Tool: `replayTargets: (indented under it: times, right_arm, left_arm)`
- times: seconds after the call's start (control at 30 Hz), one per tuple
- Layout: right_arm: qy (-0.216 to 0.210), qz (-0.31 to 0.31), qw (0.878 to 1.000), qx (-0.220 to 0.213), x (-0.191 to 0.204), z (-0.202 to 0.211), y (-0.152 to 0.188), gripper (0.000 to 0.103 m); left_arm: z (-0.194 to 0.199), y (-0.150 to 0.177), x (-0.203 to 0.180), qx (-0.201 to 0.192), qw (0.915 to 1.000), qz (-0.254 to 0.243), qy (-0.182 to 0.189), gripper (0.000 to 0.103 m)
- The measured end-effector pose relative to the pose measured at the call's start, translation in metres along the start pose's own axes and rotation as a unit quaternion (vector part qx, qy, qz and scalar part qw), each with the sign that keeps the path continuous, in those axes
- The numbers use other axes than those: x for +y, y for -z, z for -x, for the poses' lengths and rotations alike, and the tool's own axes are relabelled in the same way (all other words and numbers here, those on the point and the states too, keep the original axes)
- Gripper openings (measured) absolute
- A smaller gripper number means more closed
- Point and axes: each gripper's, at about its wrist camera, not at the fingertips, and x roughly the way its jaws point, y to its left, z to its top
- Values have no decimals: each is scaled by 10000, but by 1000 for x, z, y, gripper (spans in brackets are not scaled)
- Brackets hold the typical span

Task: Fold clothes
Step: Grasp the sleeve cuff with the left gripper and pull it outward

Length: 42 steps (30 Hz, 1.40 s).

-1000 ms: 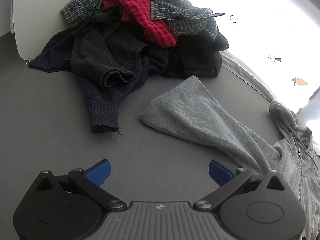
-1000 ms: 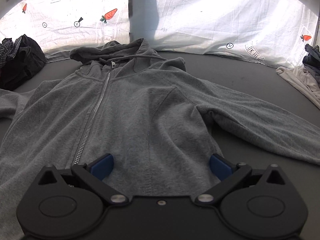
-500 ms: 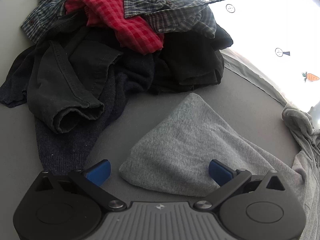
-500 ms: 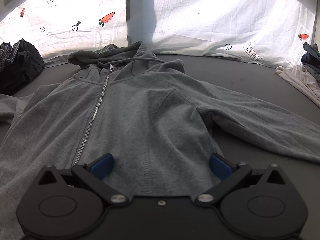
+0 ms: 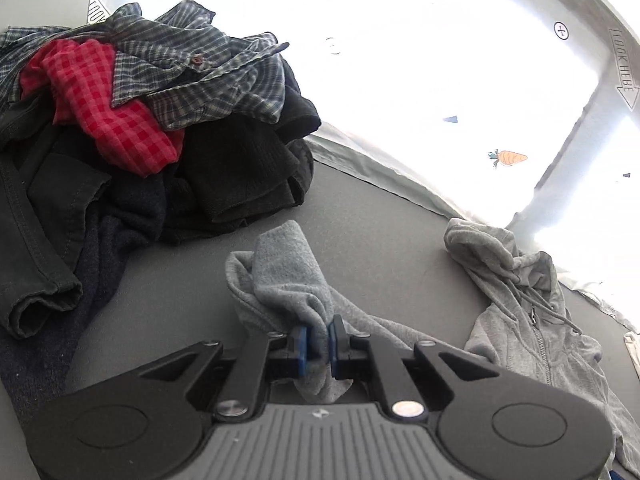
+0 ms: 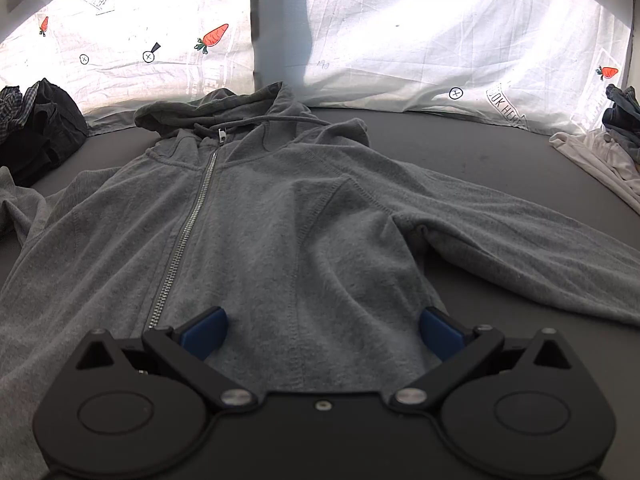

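Observation:
A grey zip hoodie (image 6: 280, 216) lies face up and spread on the dark grey table (image 6: 480, 148), hood towards the far curtain. My left gripper (image 5: 318, 342) is shut on the cuff end of the hoodie's left sleeve (image 5: 288, 280), which is bunched and lifted off the table. The hood (image 5: 492, 248) and zip show at the right of the left wrist view. My right gripper (image 6: 322, 334) is open, low over the hoodie's lower front, right of the zip (image 6: 188, 228). The right sleeve (image 6: 520, 232) lies stretched out to the right.
A pile of unfolded clothes (image 5: 152, 120), with checked, red and black garments, sits left of the hoodie; it also shows in the right wrist view (image 6: 36, 128). More clothes (image 6: 600, 148) lie at the far right. A white printed curtain (image 6: 440, 40) bounds the table's back.
My left gripper moved forward onto the sleeve end, closed on it and lifted it, bunching the cloth. My right gripper has stayed open over the hoodie's front.

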Motion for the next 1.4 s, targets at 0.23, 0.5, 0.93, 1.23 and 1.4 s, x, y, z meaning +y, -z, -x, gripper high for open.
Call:
replayTargets:
  times: [0.23, 0.5, 0.93, 1.23, 1.4]
  right_arm:
    - [-3, -5, 10000, -3, 0, 1, 0, 103]
    - [-4, -9, 10000, -6, 0, 1, 0, 103]
    - [-5, -8, 10000, -9, 1, 1, 1, 103]
    - [-4, -9, 10000, -10, 1, 1, 0, 103]
    - [-14, -17, 10000, -14, 1, 1, 0, 103]
  left_arm:
    - [-23, 9, -88, 668, 9817, -858, 1564, 25]
    - [-6, 23, -78, 915, 9794, -475, 1739, 57]
    - [44, 13, 47, 175, 9737, 2117, 824, 58]
    - [-5, -10, 40, 764, 9689, 2284, 568, 66]
    - [0, 0, 36, 723, 9654, 2460, 467, 17]
